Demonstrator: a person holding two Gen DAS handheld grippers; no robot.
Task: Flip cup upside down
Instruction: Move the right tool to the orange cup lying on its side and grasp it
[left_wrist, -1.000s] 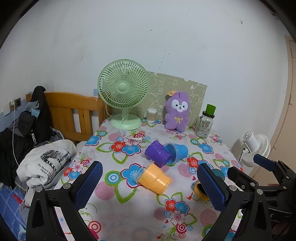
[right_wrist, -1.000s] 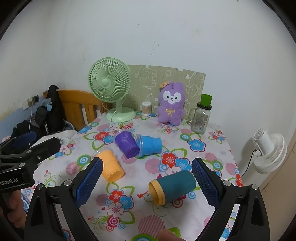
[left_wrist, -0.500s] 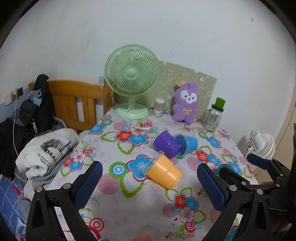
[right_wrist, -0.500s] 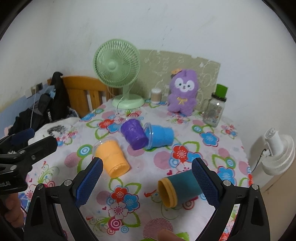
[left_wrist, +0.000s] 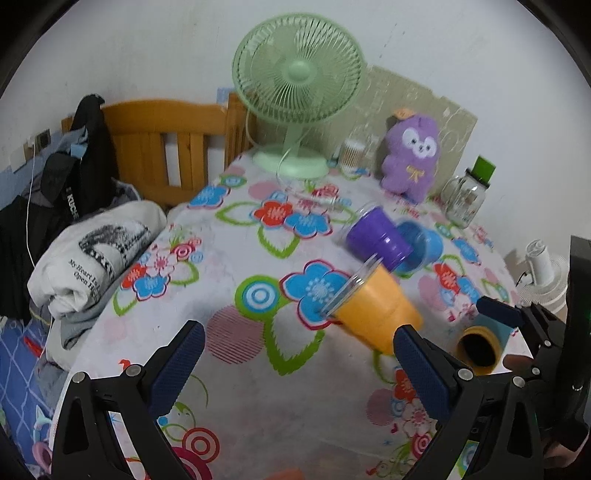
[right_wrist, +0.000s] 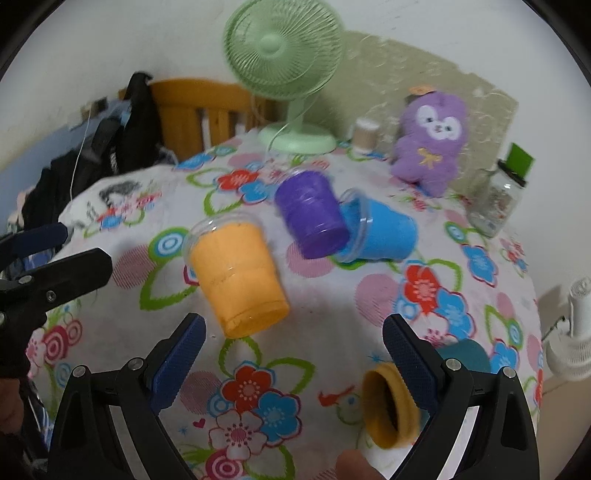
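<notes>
Taking the orange plastic cup (right_wrist: 238, 280) as the landmark: it lies on its side on the flower-patterned bench (right_wrist: 332, 295), clear rim pointing away and flat base toward the right wrist camera. Nearest, the right gripper (right_wrist: 291, 354) stands wide apart and holds nothing, its blue-padded fingers (right_wrist: 177, 358) just short of the cup's base. To the right of the orange cup and closer in lies the teal cup with a mustard-yellow rim (right_wrist: 391, 402), also on its side, partly hidden behind the right gripper's right finger. Beyond the orange cup, to its right, a purple plastic cup (right_wrist: 312, 216) lies tilted with its base against the mouth of a blue plastic cup (right_wrist: 380, 232); these two touch and sit apart from the orange one. Farther back stand a pale green desk fan (right_wrist: 284, 48), a small cylindrical container (right_wrist: 365, 133), a purple plush toy (right_wrist: 432, 140) and a glass jar with a green lid (right_wrist: 498, 199).

In the left wrist view the left gripper (left_wrist: 295, 365) is likewise spread wide and empty, and the orange cup (left_wrist: 373, 314) sits just ahead of its right finger, which covers part of the cup's base. This view alone shows the teal cup's dark open mouth (left_wrist: 478, 347) and the folded white printed shirt (left_wrist: 96, 251) on the bed left of the bench. Only the right wrist view shows the blue cup's whole side.
</notes>
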